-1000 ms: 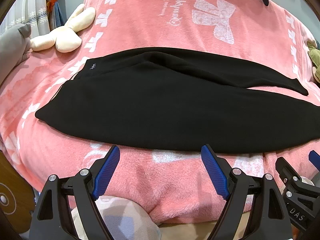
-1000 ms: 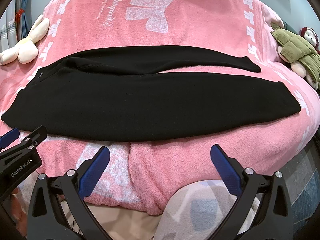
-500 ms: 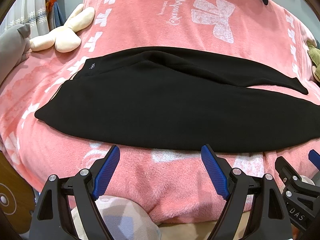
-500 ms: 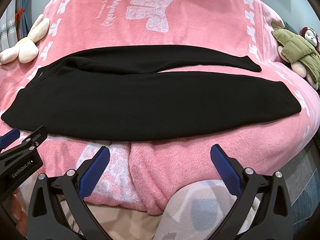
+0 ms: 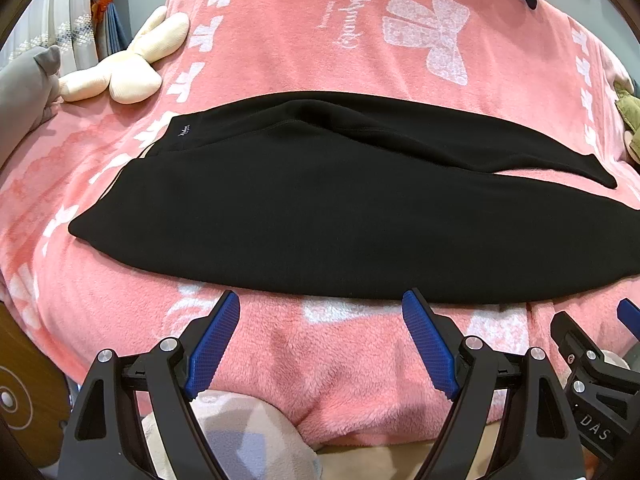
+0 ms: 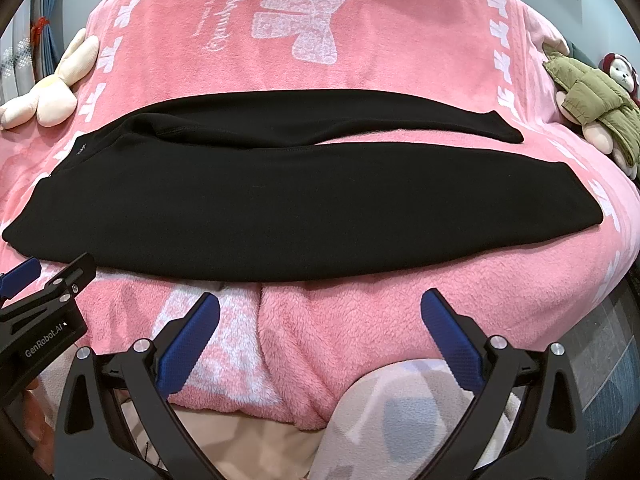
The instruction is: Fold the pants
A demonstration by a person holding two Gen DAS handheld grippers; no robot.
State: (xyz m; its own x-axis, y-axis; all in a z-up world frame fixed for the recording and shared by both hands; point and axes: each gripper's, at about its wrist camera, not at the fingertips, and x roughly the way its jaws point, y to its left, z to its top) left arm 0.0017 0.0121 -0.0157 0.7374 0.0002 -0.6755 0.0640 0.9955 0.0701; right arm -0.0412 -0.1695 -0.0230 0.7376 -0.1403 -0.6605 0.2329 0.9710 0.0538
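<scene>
Black pants (image 5: 340, 208) (image 6: 224, 208) lie flat across a pink fleece blanket (image 5: 352, 352) (image 6: 340, 320) on a bed, waist to the left, both legs stretched to the right, the far leg partly apart from the near one. My left gripper (image 5: 322, 308) hovers open just short of the pants' near edge, nothing between its blue pads. My right gripper (image 6: 320, 312) is likewise open and empty in front of the near edge, further right. Each gripper shows at the other view's bottom corner.
A cream plush toy (image 5: 124, 64) (image 6: 48, 92) lies at the blanket's left, and a plush in a green jacket (image 6: 588, 96) at its right edge. A grey cushion (image 5: 24, 92) sits far left. The bed's front edge drops off just below the grippers; tiled floor (image 6: 600, 360) shows at right.
</scene>
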